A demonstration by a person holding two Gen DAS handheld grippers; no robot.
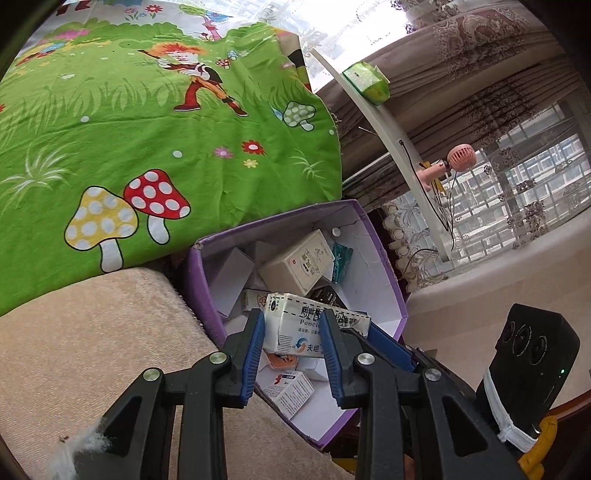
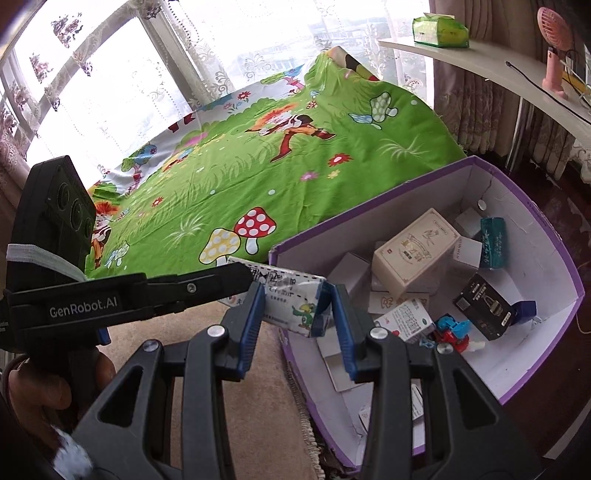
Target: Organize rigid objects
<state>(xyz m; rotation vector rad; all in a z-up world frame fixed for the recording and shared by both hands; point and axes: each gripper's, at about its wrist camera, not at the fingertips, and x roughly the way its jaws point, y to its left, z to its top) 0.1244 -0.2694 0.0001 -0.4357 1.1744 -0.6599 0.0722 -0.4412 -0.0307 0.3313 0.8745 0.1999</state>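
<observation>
A white medicine box (image 1: 295, 325) with blue print is held over the near end of a purple cardboard box (image 1: 201, 280). My left gripper (image 1: 293, 332) is shut on one end of it. My right gripper (image 2: 297, 308) is shut on the other end of the same medicine box (image 2: 291, 302), and its fingers show in the left wrist view (image 1: 388, 347). The purple box (image 2: 561, 254) holds several small cartons, a beige carton (image 2: 413, 251), a black carton (image 2: 484, 306) and a red and blue toy (image 2: 452, 332).
The purple box rests on a beige cushion (image 1: 92, 350) beside a bed with a green cartoon sheet (image 1: 147, 129). A white shelf (image 2: 517, 77) at the right carries a green tissue pack (image 2: 439, 31) and a pink fan (image 2: 554, 44). Curtained windows lie behind.
</observation>
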